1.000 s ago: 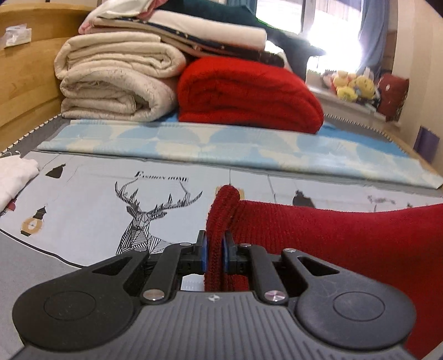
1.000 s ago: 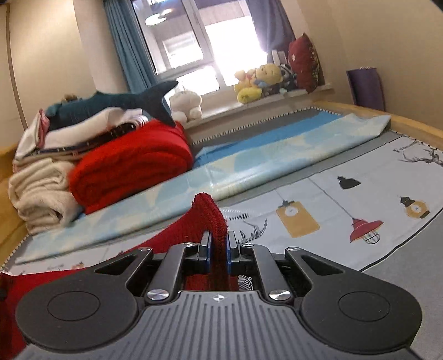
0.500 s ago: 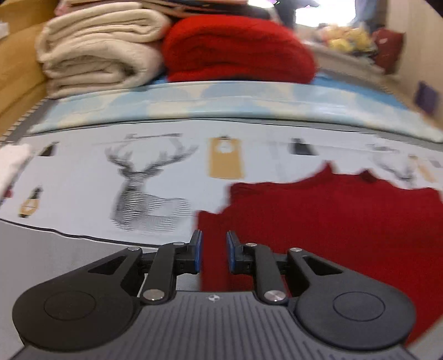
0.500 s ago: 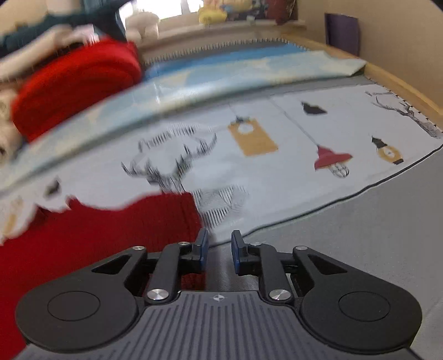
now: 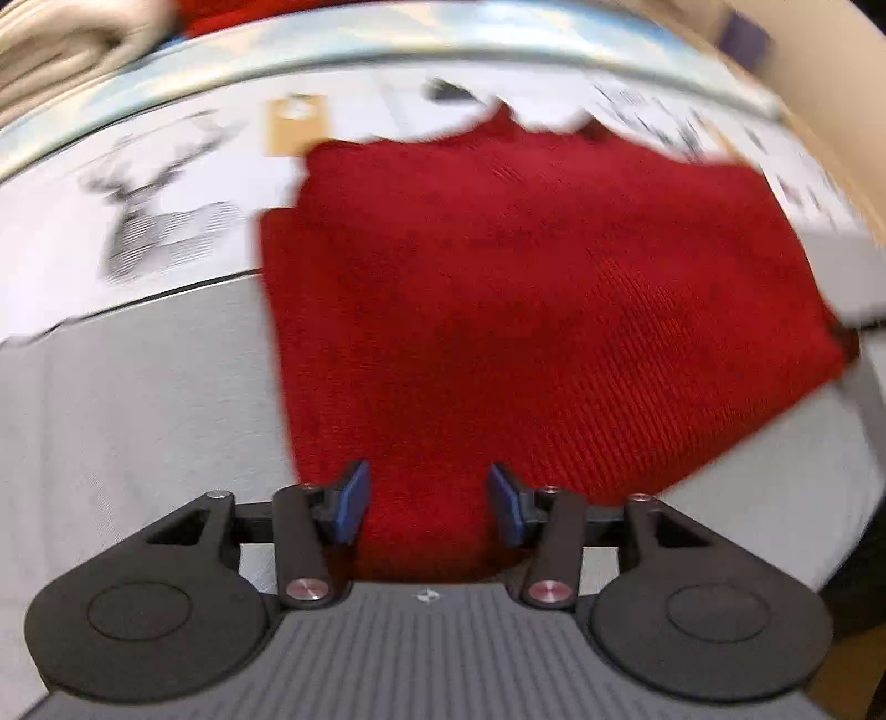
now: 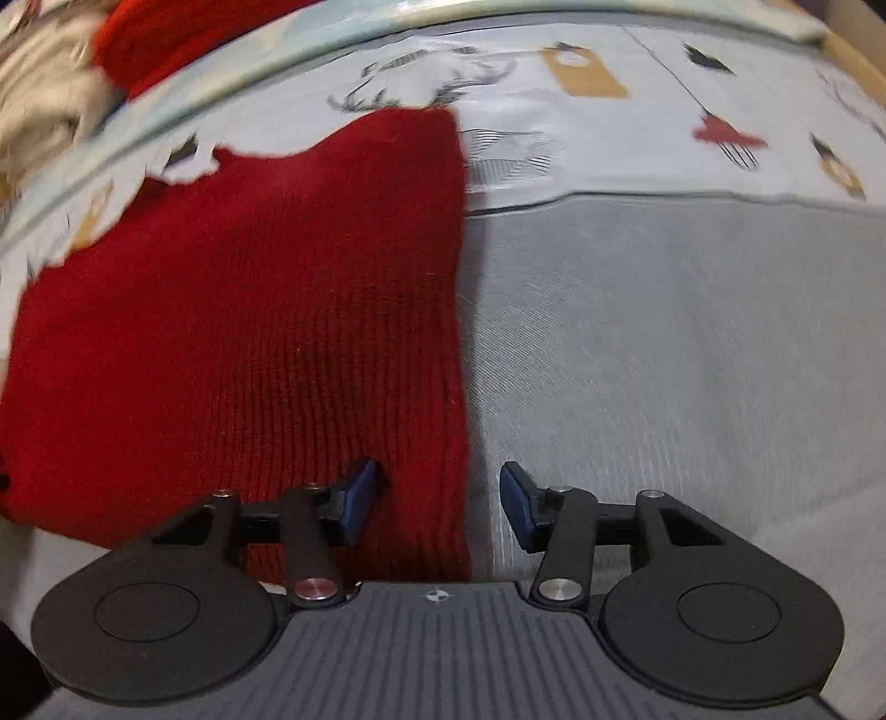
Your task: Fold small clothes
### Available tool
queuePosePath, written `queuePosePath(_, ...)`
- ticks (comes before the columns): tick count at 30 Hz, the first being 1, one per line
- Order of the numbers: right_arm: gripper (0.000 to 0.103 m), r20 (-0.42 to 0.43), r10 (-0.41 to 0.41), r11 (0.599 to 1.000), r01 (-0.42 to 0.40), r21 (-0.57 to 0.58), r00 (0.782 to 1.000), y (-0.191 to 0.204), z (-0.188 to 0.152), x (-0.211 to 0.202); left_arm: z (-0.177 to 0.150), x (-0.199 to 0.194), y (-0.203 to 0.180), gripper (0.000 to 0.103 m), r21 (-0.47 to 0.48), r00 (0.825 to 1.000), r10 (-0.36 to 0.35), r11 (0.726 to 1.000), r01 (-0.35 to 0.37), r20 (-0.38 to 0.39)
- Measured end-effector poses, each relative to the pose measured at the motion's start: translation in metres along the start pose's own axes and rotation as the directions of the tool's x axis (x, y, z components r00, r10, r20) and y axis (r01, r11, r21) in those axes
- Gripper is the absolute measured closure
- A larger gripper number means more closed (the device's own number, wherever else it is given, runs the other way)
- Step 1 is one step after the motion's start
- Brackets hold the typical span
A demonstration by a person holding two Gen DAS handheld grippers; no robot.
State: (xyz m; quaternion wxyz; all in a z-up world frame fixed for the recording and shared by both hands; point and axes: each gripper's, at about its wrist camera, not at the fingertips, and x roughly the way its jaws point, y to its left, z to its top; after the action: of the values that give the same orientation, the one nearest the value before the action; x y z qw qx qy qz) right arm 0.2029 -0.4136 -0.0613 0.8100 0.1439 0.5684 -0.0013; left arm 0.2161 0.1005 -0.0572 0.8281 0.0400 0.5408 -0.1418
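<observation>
Left wrist view: left gripper (image 5: 426,501) is pointing steeply down, jaws about half spread and opening, blue pads (image 5: 350,501) not pressing on anything. Red knit garment (image 5: 526,310) is lying spread flat on the bed cover (image 5: 144,410), filling the centre and running out toward 3 o'clock. Its near hem is showing in the gap between the pads, but whether the tips are touching the knit I cannot tell. Garment's left edge is running from 11 o'clock down to about 7 o'clock of the frame centre. Printed part of the cover, with a deer print (image 5: 160,210), is sitting at 10 o'clock; folded cream blanket (image 5: 61,50) is at the 11 o'clock corner. Frame is motion-blurred.

Right wrist view: right gripper (image 6: 440,507) is also pointing steeply down, jaws roughly half spread and opening, gripping nothing. Same red knit garment (image 6: 260,315) is lying flat, taking up the left half from 9 o'clock to centre. Its right edge is running down from 12 o'clock and passing between the pads, nearer the left pad (image 6: 360,501); the right pad is over bare grey cover (image 6: 664,343). Red folded pile (image 6: 166,39) is at 11 o'clock, blurred, and a lamp print (image 6: 725,138) is at 2 o'clock.
</observation>
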Motion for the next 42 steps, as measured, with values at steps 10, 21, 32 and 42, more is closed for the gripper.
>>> queuePosePath(10, 0.046, -0.066, 0.037, 0.998, -0.04, -0.048, 0.997, 0.011, -0.013, 0.007, -0.005, 0.004, 0.038, 0.038, -0.245, 0.996, -0.044, 0.969, 0.023, -0.083)
queuePosePath(21, 0.09, 0.094, 0.089, 0.996, -0.091, 0.016, 0.992, -0.013, -0.01, -0.019, -0.012, -0.005, 0.019, 0.089, -0.149, 0.998, -0.061, 0.987, 0.057, -0.021)
queuePosePath(32, 0.09, 0.093, 0.03, 0.999, -0.033, 0.032, 0.995, -0.028, -0.022, -0.031, -0.028, -0.022, 0.017, 0.087, -0.221, 0.999, -0.033, 0.975, 0.028, -0.018)
queuePosePath(42, 0.079, 0.202, -0.078, 0.995, 0.087, -0.038, 0.976, -0.017, -0.028, -0.05, -0.023, -0.039, 0.014, 0.077, -0.208, 0.994, 0.059, 0.977, -0.04, 0.088)
